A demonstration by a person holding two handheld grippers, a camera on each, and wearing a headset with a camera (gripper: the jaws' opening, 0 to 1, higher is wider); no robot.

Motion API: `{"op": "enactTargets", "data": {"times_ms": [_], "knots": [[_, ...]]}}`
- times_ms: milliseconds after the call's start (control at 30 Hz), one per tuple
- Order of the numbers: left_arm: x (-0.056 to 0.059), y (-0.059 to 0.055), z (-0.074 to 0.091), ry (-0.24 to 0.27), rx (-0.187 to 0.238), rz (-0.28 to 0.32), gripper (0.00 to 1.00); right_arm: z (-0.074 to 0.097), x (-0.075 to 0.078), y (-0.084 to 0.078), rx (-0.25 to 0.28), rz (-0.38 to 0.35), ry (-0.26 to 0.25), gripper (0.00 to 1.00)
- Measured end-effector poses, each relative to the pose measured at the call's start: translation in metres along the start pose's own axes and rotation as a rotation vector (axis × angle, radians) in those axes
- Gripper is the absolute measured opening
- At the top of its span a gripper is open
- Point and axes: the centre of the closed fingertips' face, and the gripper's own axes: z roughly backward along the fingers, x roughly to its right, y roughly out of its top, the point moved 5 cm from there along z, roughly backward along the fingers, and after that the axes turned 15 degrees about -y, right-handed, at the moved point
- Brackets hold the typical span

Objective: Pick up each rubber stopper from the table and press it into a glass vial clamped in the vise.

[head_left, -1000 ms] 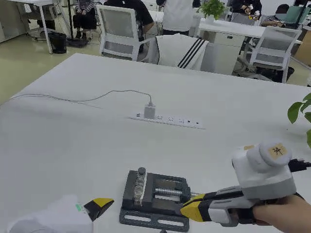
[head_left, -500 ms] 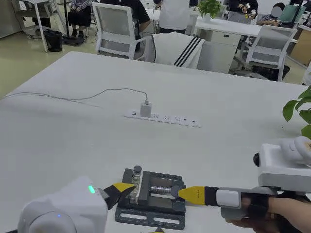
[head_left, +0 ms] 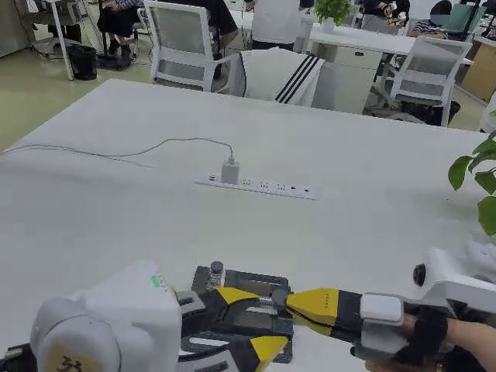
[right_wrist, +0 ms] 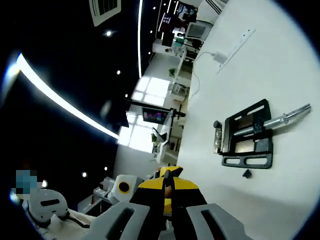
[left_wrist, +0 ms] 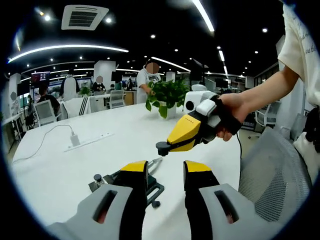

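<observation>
Presumably expect a light, soft, slightly grippy feel from the rubber stopper (left_wrist: 161, 148), pinched at the very tip of the right hand-held gripper (left_wrist: 169, 145) with jaws closed on it, hovering close above the vise (right_wrist: 248, 142) near the near edge of the tabletop (head_left: 372, 178). Best held by the wider end, leaving the narrow end free for the neck; hard to tell which end faces out. Treat the glass vial (head_left: 216, 277) as stiff, smooth and breakable: standing upright at the left end of the vise, seemingly topped with something dark already, though too small to be sure. Press straight down, never sideways. Find the left hand-held gripper (left_wrist: 165, 167) empty, jaws spread apart, over the near side of the vise. Mind a second stopper (right_wrist: 246, 173) lying loose on the tabletop just beside the vise base, and the screw handle (right_wrist: 287, 116) sticking out of the vise toward the right hand-held gripper. Ignore the power strip (head_left: 256, 187) with its charger (head_left: 230, 172) and cable (head_left: 116, 155) toward the middle of the tabletop, well apart; likewise the plant (head_left: 477, 182) at the right edge.
</observation>
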Motion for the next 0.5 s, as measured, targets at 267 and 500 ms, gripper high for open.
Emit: {"op": "enactTargets", "data": {"times_ms": [267, 500], "knots": [[0.0032, 0.0034, -0.0002, -0.025, 0.025, 0.022, 0.14, -0.0010, 0.0060, -0.0058, -0.026, -0.071, 0.003, 0.00], [0.0043, 0.0029, 0.0009, -0.040, 0.038, 0.059, 0.08, -0.0010, 0.0078, -0.0100, -0.041, -0.074, 0.006, 0.00]]}}
